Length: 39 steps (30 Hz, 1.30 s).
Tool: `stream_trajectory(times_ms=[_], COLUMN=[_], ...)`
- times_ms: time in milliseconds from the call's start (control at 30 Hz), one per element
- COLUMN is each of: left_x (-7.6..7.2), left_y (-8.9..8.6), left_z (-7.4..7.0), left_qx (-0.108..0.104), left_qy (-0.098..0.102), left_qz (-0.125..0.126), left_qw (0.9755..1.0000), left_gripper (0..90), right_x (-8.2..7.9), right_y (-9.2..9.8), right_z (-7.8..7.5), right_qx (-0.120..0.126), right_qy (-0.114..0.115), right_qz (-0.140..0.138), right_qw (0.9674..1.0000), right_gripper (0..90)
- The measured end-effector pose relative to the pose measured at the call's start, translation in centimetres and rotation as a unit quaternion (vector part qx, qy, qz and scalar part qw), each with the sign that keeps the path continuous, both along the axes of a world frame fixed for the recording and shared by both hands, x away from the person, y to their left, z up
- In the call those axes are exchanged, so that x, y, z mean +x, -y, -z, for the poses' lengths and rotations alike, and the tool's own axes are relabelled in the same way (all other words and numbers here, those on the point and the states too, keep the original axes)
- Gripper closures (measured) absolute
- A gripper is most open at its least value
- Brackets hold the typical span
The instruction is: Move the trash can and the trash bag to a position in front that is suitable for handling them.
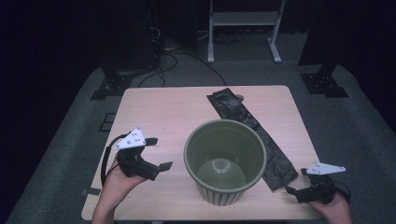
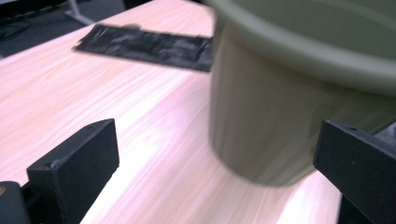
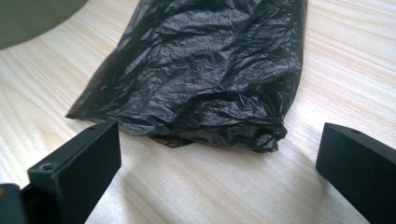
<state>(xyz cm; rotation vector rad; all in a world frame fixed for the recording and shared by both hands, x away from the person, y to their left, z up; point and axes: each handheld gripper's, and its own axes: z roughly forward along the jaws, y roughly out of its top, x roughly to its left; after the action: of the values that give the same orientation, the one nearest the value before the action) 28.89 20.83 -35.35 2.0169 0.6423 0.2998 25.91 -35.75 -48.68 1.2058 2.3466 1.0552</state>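
A green bin (image 1: 225,161) stands upright near the front edge of the counter (image 1: 159,109), a little right of the middle, empty as far as I can see into it. A folded black bin bag (image 1: 250,126) lies flat in a long strip, running from near the far edge down toward the front right corner, its middle passing just behind the bin's right side. The right tongs (image 1: 293,190) sit low at the front right corner, jaws spread wide and holding nothing, aimed straight at the near end of the bag; in the right gripper view that crumpled end (image 3: 205,79) lies just ahead, between the two open jaws. The left tongs (image 1: 159,154) hover over the front left part of the counter, also wide open and empty, pointed at the bin's side, which looms close in the left gripper view (image 2: 280,107). My guess is that the bag is about to be picked up for lining the bin. To do it well, I'd slide the right tongs forward low along the wood so one jaw gets under the bunched fold, then close on the thick creased end rather than a single thin layer, which could slip or tear. The left tongs could steady the bin's wall so it doesn't skid.
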Motion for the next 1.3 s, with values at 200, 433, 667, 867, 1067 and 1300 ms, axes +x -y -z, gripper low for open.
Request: stream_trajectory(times_ms=[200,433,667,867,1067,1300], left_x=[-0.4,-0.6,-0.6,-0.1,0.3,0.3], left_y=[-1.8,-2.6,-2.4,-2.7,-2.5,-2.3], left_z=[3.0,7.8,10.7,12.1,12.7,12.9], left_qx=[0.005,0.038,0.064,0.079,0.096,0.097], left_qy=[0.002,-0.029,-0.05,-0.066,-0.067,-0.061], left_qz=[-0.027,-0.047,-0.045,-0.063,-0.071,-0.075], left_qw=[0.9996,0.9978,0.9957,0.9927,0.9906,0.9906], left_gripper=[0.0,0.0,0.0,0.0,0.0,0.0], right_x=[-0.2,0.1,1.2,2.9,5.1,6.9], right_y=[0.0,-0.1,-1.1,-2.3,-3.6,-5.3], right_z=[-0.7,-1.8,-2.8,-2.9,-2.9,-2.3], right_qx=[0.009,0.015,0.006,0.001,0.007,-0.005], right_qy=[0.009,0.025,0.036,0.029,0.023,0.021], right_qz=[0.006,0.019,0.027,0.024,0.02,0.012], right_qw=[0.9999,0.9994,0.999,0.9993,0.9995,0.9997], right_gripper=[0.0,0.0,0.0,0.0,0.0,0.0])
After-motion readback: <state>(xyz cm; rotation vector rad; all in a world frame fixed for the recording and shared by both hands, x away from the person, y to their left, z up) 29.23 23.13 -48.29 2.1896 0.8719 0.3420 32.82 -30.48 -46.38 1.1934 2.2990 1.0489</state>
